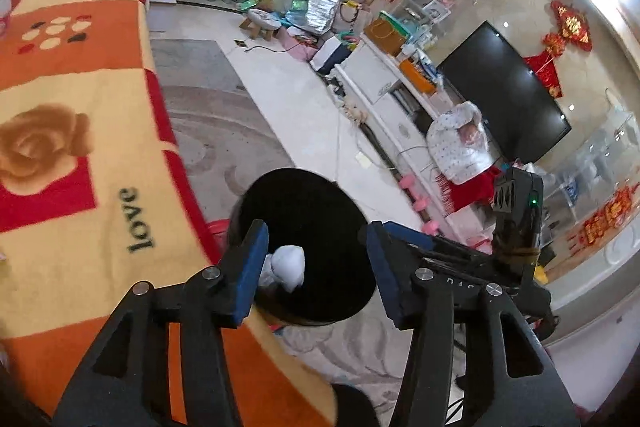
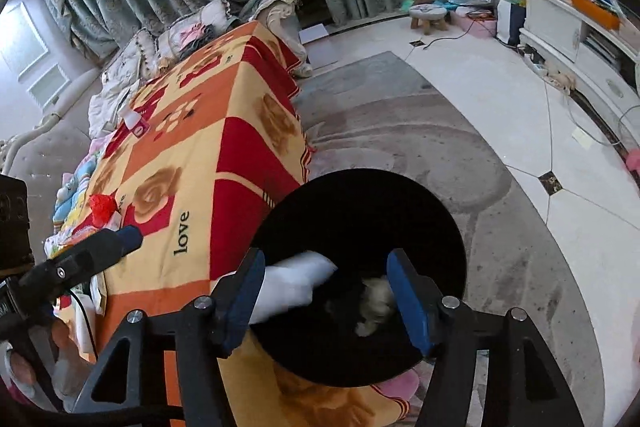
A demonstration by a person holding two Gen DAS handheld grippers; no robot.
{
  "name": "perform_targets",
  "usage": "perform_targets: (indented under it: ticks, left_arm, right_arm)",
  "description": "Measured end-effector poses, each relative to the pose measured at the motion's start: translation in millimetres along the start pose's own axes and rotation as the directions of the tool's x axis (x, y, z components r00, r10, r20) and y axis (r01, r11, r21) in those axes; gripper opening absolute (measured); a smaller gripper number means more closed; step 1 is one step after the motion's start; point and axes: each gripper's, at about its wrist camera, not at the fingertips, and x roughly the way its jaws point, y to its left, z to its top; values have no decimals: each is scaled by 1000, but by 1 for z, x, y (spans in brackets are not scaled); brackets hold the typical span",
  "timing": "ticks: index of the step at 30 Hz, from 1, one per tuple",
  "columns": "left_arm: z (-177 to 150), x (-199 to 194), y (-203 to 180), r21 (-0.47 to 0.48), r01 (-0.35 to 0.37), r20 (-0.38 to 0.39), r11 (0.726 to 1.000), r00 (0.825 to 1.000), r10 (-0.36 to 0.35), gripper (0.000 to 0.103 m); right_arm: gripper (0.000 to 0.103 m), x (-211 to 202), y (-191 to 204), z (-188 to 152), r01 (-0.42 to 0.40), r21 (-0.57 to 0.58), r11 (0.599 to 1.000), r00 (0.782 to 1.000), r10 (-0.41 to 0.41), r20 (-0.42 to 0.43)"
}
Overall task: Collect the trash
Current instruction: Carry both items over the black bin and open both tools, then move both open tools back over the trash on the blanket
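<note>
The room is a living room with a pale swirl-patterned carpet [image 2: 400,147] on the tiled floor, and a table covered by an orange, yellow and red rose-printed blanket [image 2: 192,155] that carries the word "love".

Nearest to the right wrist camera, the right gripper [image 2: 324,291] is wide open above the round black trash bin [image 2: 360,211], which stands on the carpet just beside the blanket edge. Between its blue pads a white crumpled paper [image 2: 296,283] is seen, blurred, touching or very near the left pad; I judge it is just let go and falling. Deeper in the bin lies a pale, yellowish wad of trash [image 2: 374,303].

The left gripper [image 1: 316,267] is also wide open and holds nothing; it looks down on the same bin from the other side, and in that view the paper sits close to the bin rim.

Further on the blanket, a red crumpled wrapper [image 2: 100,207] and a small white and pink packet [image 2: 134,121] probably wait for collection.

The risks, as I judge them: the paper may catch on the pad or rim and fall on the carpet, since it is near the blanket side. The two grippers are close together over the bin and could knock each other or tip it.
</note>
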Motion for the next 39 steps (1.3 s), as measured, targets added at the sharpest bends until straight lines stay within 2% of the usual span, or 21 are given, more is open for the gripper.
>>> perform_targets:
  ticks: [4, 6, 8, 10, 17, 25, 31, 39]
  left_arm:
    - [-8, -23, 7, 45, -145, 25, 988, 989, 144, 50]
    - [-12, -33, 14, 51, -223, 41, 973, 974, 221, 50]
    - [-20, -40, 24, 53, -319, 48, 946, 947, 316, 50]
    - [-27, -48, 33, 54, -366, 55, 929, 930, 363, 50]
    - [-48, -73, 62, 27, -440, 71, 897, 896, 438, 50]
    - [-59, -120, 83, 9, -475, 103, 880, 876, 472, 50]
    - [-73, -161, 106, -1, -541, 132, 841, 833, 537, 50]
    - [-98, -220, 168, -119, -609, 120, 784, 775, 620, 50]
  right_arm:
    - [61, 12, 13, -7, -24, -25, 999, 999, 24, -25]
    - [61, 16, 23, -11, -30, -45, 999, 999, 29, -30]
    - [61, 20, 32, -15, -43, -59, 997, 999, 41, -34]
    - [61, 22, 45, -19, -61, -75, 995, 998, 58, -38]
    - [66, 31, 90, -32, -86, -152, 985, 995, 77, -64]
    - [69, 36, 144, -44, -135, -233, 963, 989, 118, -87]
    - [70, 48, 186, -50, -184, -276, 943, 980, 156, -119]
    - [70, 72, 240, -56, -237, -315, 919, 967, 193, -165]
